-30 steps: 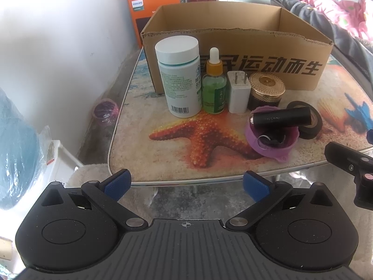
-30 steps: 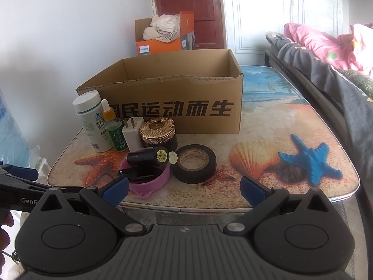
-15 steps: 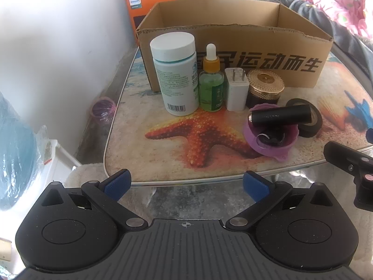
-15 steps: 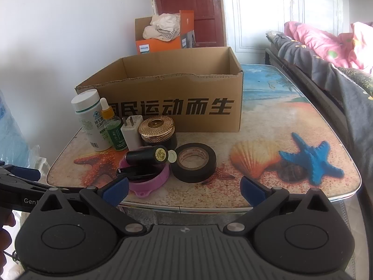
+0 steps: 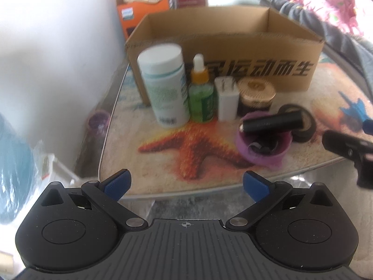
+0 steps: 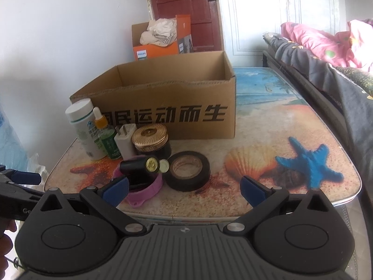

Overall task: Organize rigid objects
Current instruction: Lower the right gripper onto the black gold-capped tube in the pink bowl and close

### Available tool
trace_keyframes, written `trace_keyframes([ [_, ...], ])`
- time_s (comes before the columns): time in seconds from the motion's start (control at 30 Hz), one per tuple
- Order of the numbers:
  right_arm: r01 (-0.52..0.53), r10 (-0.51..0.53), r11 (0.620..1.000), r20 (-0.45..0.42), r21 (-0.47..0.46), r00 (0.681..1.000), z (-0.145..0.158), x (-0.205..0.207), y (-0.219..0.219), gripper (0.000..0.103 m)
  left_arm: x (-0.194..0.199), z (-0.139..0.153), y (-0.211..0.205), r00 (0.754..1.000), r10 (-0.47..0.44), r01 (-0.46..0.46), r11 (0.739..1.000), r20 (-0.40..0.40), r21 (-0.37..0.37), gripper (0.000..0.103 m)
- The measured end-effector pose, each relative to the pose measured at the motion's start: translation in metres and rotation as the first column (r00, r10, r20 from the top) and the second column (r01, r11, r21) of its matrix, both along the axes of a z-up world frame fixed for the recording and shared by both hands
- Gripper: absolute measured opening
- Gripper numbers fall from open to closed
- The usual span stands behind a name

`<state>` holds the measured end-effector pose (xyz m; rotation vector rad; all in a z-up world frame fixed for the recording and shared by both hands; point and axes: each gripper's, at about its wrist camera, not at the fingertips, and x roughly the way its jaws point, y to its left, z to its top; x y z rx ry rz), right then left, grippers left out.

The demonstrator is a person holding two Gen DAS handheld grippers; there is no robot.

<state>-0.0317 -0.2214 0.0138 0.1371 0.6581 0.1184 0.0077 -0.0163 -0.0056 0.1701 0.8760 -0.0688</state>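
An open cardboard box (image 5: pixel 233 37) (image 6: pixel 177 98) stands at the back of the table. In front of it stand a white pill bottle (image 5: pixel 164 84) (image 6: pixel 81 126), a green dropper bottle (image 5: pixel 201 93) (image 6: pixel 106 137), a white charger plug (image 5: pixel 226 100) (image 6: pixel 124 141) and a gold-lidded jar (image 5: pixel 256 95) (image 6: pixel 150 137). A black tube (image 5: pixel 272 121) (image 6: pixel 137 164) lies across a purple bowl (image 5: pixel 263 147) (image 6: pixel 144 189), beside a black tape roll (image 5: pixel 303 126) (image 6: pixel 187 170). My left gripper (image 5: pixel 185 183) and right gripper (image 6: pixel 184 190) are both open and empty, at the table's near edge.
The table (image 6: pixel 279 128) has a beach print and rounded edges. An orange box (image 6: pixel 160 46) stands behind the cardboard box. A bed with dark and pink bedding (image 6: pixel 326 65) runs along the right. A white wall and a blue bag (image 5: pixel 14 175) are on the left.
Both grippers have moved a little closer to the table and the left view has tilted down slightly. The objects have not moved and the jaws stay open.
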Motion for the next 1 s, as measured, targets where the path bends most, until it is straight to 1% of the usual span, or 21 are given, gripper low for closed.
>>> trace_keyframes([
  [0.13,0.013,-0.014,0.999,0.041,0.031,0.999,0.005,0.003,-0.013,0.103,-0.001,0.003,-0.008,0.996,-0.081,0.083,0.996,0.042,-0.027,0.103],
  [0.23,-0.005,0.000,0.996,0.052,0.092,0.999,0.006,0.007,-0.021,0.102,-0.001,0.003,-0.017,0.988,-0.138,0.142,0.989,0.068,-0.050,0.102],
  [0.3,-0.028,0.021,0.987,0.047,0.159,0.999,0.005,0.010,-0.026,0.095,-0.001,0.004,-0.021,0.982,-0.167,0.172,0.983,0.084,-0.061,0.100],
  [0.33,-0.042,0.034,0.979,0.041,0.198,0.999,0.004,0.012,-0.027,0.094,0.001,0.003,-0.024,0.980,-0.179,0.185,0.981,0.092,-0.064,0.098],
  [0.37,-0.055,0.048,0.970,0.033,0.235,0.998,0.002,0.015,-0.028,0.090,0.002,0.003,-0.026,0.977,-0.191,0.198,0.978,0.100,-0.064,0.097],
  [0.4,-0.069,0.065,0.960,0.023,0.272,0.998,0.000,0.019,-0.029,0.083,0.002,0.003,-0.028,0.973,-0.203,0.210,0.976,0.109,-0.060,0.094],
  [0.47,-0.091,0.098,0.937,-0.003,0.337,0.995,-0.005,0.026,-0.027,0.074,0.005,0.002,-0.033,0.967,-0.226,0.232,0.972,0.121,-0.043,0.086],
  [0.5,-0.099,0.113,0.923,-0.015,0.371,0.993,-0.008,0.029,-0.026,0.071,0.007,0.001,-0.035,0.964,-0.237,0.243,0.969,0.124,-0.035,0.079],
  [0.57,-0.111,0.138,0.900,-0.035,0.421,0.990,-0.015,0.035,-0.023,0.067,0.011,-0.002,-0.037,0.959,-0.255,0.260,0.965,0.121,-0.028,0.075],
  [0.63,-0.114,0.149,0.891,-0.046,0.440,0.988,-0.021,0.039,-0.020,0.064,0.015,-0.005,-0.039,0.955,-0.271,0.276,0.961,0.117,-0.028,0.064],
  [0.73,-0.112,0.151,0.886,-0.053,0.451,0.987,-0.027,0.044,-0.017,0.058,0.023,-0.010,-0.042,0.953,-0.286,0.291,0.956,0.101,-0.035,0.059],
  [0.8,-0.109,0.153,0.881,-0.059,0.460,0.986,-0.031,0.048,-0.018,0.051,0.026,-0.011,-0.043,0.949,-0.298,0.304,0.952,0.097,-0.043,0.056],
  [0.93,-0.100,0.150,0.875,-0.070,0.473,0.986,-0.036,0.055,-0.020,0.045,0.030,-0.013,-0.046,0.942,-0.321,0.327,0.944,0.098,-0.048,0.054],
  [1.0,-0.098,0.150,0.870,-0.070,0.483,0.986,-0.037,0.057,-0.021,0.039,0.031,-0.014,-0.047,0.939,-0.329,0.335,0.941,0.097,-0.052,0.053],
])
